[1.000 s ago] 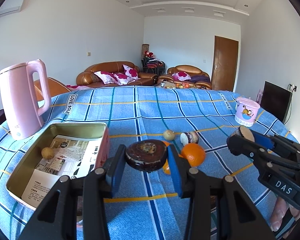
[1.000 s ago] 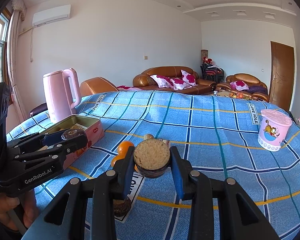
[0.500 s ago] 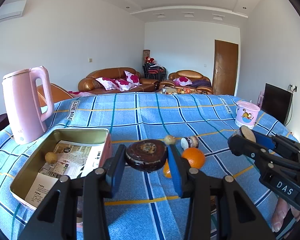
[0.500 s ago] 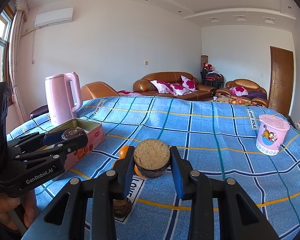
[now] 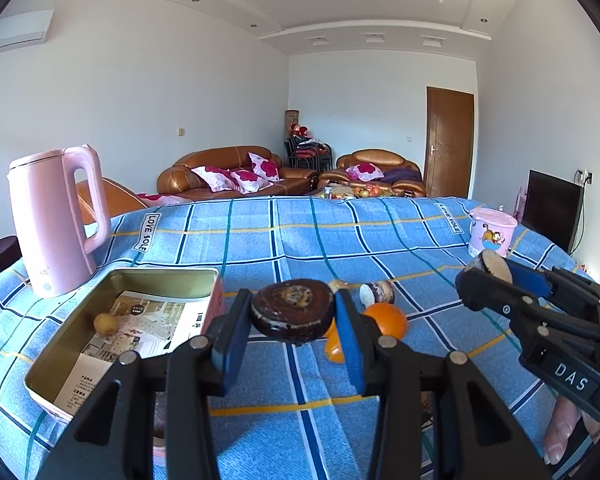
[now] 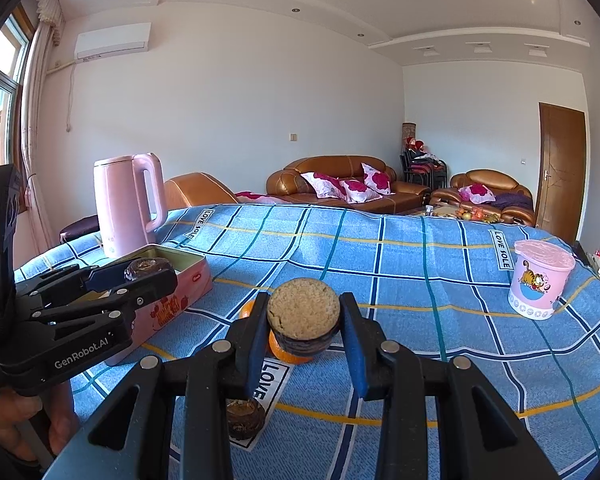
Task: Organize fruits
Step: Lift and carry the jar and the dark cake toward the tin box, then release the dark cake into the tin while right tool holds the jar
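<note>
Mangosteen halves are held above the blue checked table: dark cap half [image 5: 293,312] clamped across its rind in the left gripper [image 5: 293,330], pale cut half [image 6: 303,320] likewise in the right gripper [image 6: 303,332]. Rind judged stiff, light; flesh bruisable. Tin [image 5: 60,344] stands near.

Left tool [image 5: 294,320] and right tool [image 6: 303,322] both clamped, side by side, tilted slightly downward.

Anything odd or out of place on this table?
Yes: each gripper is clamped on half of a cut dark-skinned fruit, the left gripper and the right gripper. The tin holds a paper leaflet.
</note>
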`<state>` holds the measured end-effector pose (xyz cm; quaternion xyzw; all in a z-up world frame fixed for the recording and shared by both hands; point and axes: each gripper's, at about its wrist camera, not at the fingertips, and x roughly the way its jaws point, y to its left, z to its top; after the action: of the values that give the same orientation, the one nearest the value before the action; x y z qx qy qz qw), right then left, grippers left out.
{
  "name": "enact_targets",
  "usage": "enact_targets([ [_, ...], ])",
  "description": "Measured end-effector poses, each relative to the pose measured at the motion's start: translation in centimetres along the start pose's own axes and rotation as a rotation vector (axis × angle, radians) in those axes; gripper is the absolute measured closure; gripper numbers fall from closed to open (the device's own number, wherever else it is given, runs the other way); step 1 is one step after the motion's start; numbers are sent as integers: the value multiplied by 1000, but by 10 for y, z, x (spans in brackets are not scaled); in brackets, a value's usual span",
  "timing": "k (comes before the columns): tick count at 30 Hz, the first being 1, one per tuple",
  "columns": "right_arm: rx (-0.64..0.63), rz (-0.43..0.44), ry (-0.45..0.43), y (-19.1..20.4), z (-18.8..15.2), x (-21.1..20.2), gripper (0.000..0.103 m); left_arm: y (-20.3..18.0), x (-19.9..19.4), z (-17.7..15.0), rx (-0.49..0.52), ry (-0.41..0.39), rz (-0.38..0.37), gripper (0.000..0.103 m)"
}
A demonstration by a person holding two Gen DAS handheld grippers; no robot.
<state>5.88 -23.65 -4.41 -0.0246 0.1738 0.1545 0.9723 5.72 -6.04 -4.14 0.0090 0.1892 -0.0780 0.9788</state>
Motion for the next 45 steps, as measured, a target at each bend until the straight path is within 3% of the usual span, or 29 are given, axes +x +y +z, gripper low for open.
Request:
enact_targets([
  [8, -12, -6, -26, 3, 0, -4, 67, -1, -10, 0, 7, -48, 20, 60],
  [16, -37, -5, 1, 11, 1, -1, 67, 11, -7, -1, -13, -21, 23, 60],
  [28, -46, 68, 24, 34, 19, 7, 67, 36, -9, 3, -41, 8, 55, 60],
  [45, -112, 197, 65, 81, 61, 41, 67, 111, 7, 8, -79, 101, 228, 60],
])
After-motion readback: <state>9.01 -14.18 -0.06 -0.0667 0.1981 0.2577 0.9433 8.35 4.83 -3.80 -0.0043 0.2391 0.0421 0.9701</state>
